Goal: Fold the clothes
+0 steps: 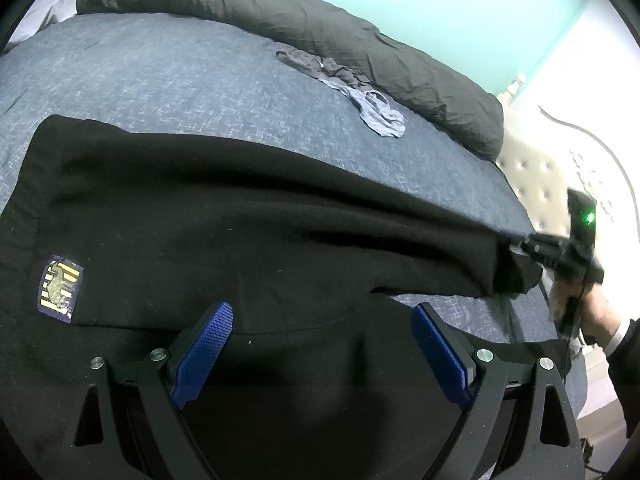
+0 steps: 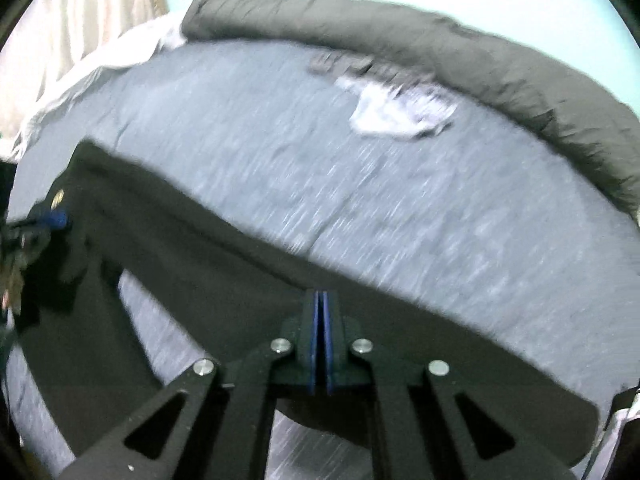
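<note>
A black garment (image 1: 248,216) with a blue and gold patch (image 1: 60,288) lies spread over the blue bedspread (image 1: 168,76). My left gripper (image 1: 323,310) hovers over its near part, open, with nothing between the blue pads (image 1: 204,356). At the right my right gripper (image 1: 524,250) is shut on the garment's end, and the cloth rises in a taut ridge toward it. In the right wrist view the right gripper (image 2: 320,298) has its pads pressed together at the edge of the black garment (image 2: 192,256). The left gripper (image 2: 52,222) shows at the far left.
A rumpled dark grey duvet (image 1: 320,28) runs along the far side of the bed. Small grey and pale blue garments (image 1: 360,96) lie in front of it. A tufted headboard (image 1: 532,176) and a teal wall stand at the right. A hand and dark sleeve (image 1: 612,332) hold the right gripper.
</note>
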{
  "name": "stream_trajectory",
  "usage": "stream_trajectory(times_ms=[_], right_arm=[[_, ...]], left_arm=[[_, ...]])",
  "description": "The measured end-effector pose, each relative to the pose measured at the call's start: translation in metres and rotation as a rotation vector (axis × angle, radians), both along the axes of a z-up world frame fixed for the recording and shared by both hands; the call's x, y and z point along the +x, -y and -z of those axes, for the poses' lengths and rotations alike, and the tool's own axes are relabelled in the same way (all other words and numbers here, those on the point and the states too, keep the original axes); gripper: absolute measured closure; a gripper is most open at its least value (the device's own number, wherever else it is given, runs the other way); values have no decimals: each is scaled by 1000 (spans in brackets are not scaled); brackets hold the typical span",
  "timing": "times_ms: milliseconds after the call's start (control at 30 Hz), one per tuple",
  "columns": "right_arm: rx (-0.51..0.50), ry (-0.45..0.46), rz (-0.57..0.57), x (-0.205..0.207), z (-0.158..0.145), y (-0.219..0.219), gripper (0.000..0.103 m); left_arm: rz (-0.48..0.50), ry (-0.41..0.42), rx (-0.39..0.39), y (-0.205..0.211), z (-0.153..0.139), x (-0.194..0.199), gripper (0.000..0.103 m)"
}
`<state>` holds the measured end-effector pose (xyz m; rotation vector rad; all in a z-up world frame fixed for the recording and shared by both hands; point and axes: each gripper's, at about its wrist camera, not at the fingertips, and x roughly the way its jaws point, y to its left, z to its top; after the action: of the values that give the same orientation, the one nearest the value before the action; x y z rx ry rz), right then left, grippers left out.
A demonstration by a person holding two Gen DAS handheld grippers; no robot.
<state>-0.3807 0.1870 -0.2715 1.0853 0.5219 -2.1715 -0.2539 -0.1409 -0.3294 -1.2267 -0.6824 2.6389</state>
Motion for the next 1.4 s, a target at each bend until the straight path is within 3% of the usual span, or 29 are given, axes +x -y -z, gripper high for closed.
stream_trajectory(times_ms=[200,400,600,767,833,967,1100,1267,1400], right_arm=[[43,-47,36,-42,-6,33,101],[130,-17,48,-74,26,59,101],[160,-32,135,-95,47,65,101],[164,-56,157,-100,46,71,99],[155,-87,170,-99,37,63,93],[75,-122,305,-108,5,5,87],[-41,-162,480,-102,-26,-94,63],[-73,-126,746,-79,-25,-220,60],[-75,-115,882,-53,-7,-282,45]], left_arm=[[1,2,-2,2,0,0,9],[-6,9,4,7,2,0,9],[-5,9,2,7,3,0,9],[-7,12,0,6,5,-1,9],[-7,13,-3,6,5,-1,9],[-7,14,0,6,5,0,9],[-6,9,4,6,3,-1,9],[0,12,1,1,4,-1,9],[4,12,-9,-2,4,-2,9]])
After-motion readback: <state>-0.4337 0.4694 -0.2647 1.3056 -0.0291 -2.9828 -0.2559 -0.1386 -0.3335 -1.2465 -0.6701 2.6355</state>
